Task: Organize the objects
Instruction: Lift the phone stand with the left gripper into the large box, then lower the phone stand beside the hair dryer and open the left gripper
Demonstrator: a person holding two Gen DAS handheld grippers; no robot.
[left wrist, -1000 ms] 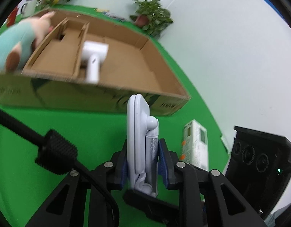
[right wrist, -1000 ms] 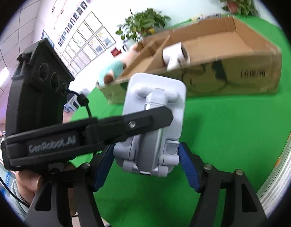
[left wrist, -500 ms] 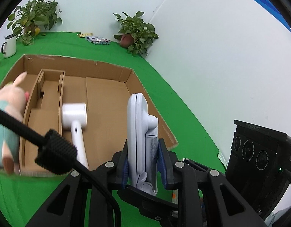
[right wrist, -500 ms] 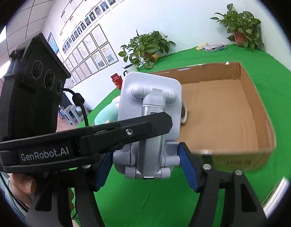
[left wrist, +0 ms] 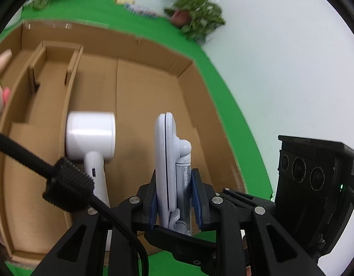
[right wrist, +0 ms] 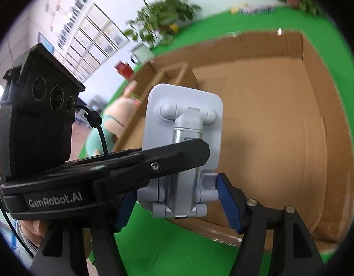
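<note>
My left gripper (left wrist: 174, 197) is shut on a folded white phone stand (left wrist: 170, 161), held upright over the near part of the open cardboard box (left wrist: 142, 87). The right wrist view shows the same stand (right wrist: 184, 147) with the left gripper's black finger across it. My right gripper (right wrist: 177, 207) has its blue pads set wide on either side of the stand's base, apart from it. A white hair dryer (left wrist: 91, 142) lies in the box, left of the stand.
A cardboard divider (left wrist: 50, 69) stands in the box's far left. A plush pig (right wrist: 114, 124) leans at the box's left side. The box sits on a green cloth (left wrist: 223, 73). Potted plants (left wrist: 195, 16) stand behind, by a white wall.
Both grippers have moved forward and over the box with the stand. The box floor and hair dryer now lie much closer below. The left grip is unchanged.
</note>
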